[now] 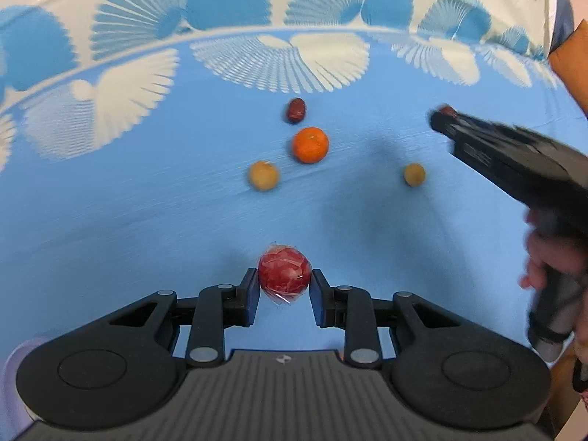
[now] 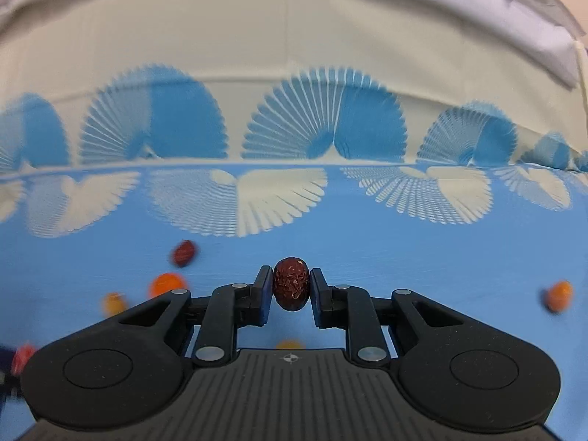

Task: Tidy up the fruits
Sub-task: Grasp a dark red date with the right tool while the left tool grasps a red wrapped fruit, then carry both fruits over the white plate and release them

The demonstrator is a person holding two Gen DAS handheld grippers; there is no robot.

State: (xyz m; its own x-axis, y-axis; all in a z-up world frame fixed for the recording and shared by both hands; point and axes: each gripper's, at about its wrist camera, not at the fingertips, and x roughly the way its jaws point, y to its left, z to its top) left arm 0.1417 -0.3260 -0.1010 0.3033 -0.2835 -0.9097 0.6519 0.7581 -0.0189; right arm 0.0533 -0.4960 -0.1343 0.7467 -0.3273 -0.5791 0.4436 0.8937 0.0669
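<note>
My left gripper (image 1: 284, 284) is shut on a red ball-shaped fruit in clear wrap (image 1: 284, 275), held above the blue cloth. My right gripper (image 2: 291, 286) is shut on a dark red wrinkled date (image 2: 290, 283); it also shows at the right of the left wrist view (image 1: 443, 117). On the cloth lie a second date (image 1: 296, 110), an orange (image 1: 310, 145) and two tan round fruits (image 1: 263, 175) (image 1: 415, 174). In the right wrist view the second date (image 2: 183, 253), the orange (image 2: 167, 284) and a tan fruit (image 2: 114, 303) lie at the left.
A blue tablecloth with white fan patterns (image 1: 147, 202) covers the table. Another orange fruit (image 2: 558, 296) lies at the far right of the right wrist view. A person's hand (image 1: 551, 264) holds the right gripper. A white cloth backdrop (image 2: 294, 36) hangs behind.
</note>
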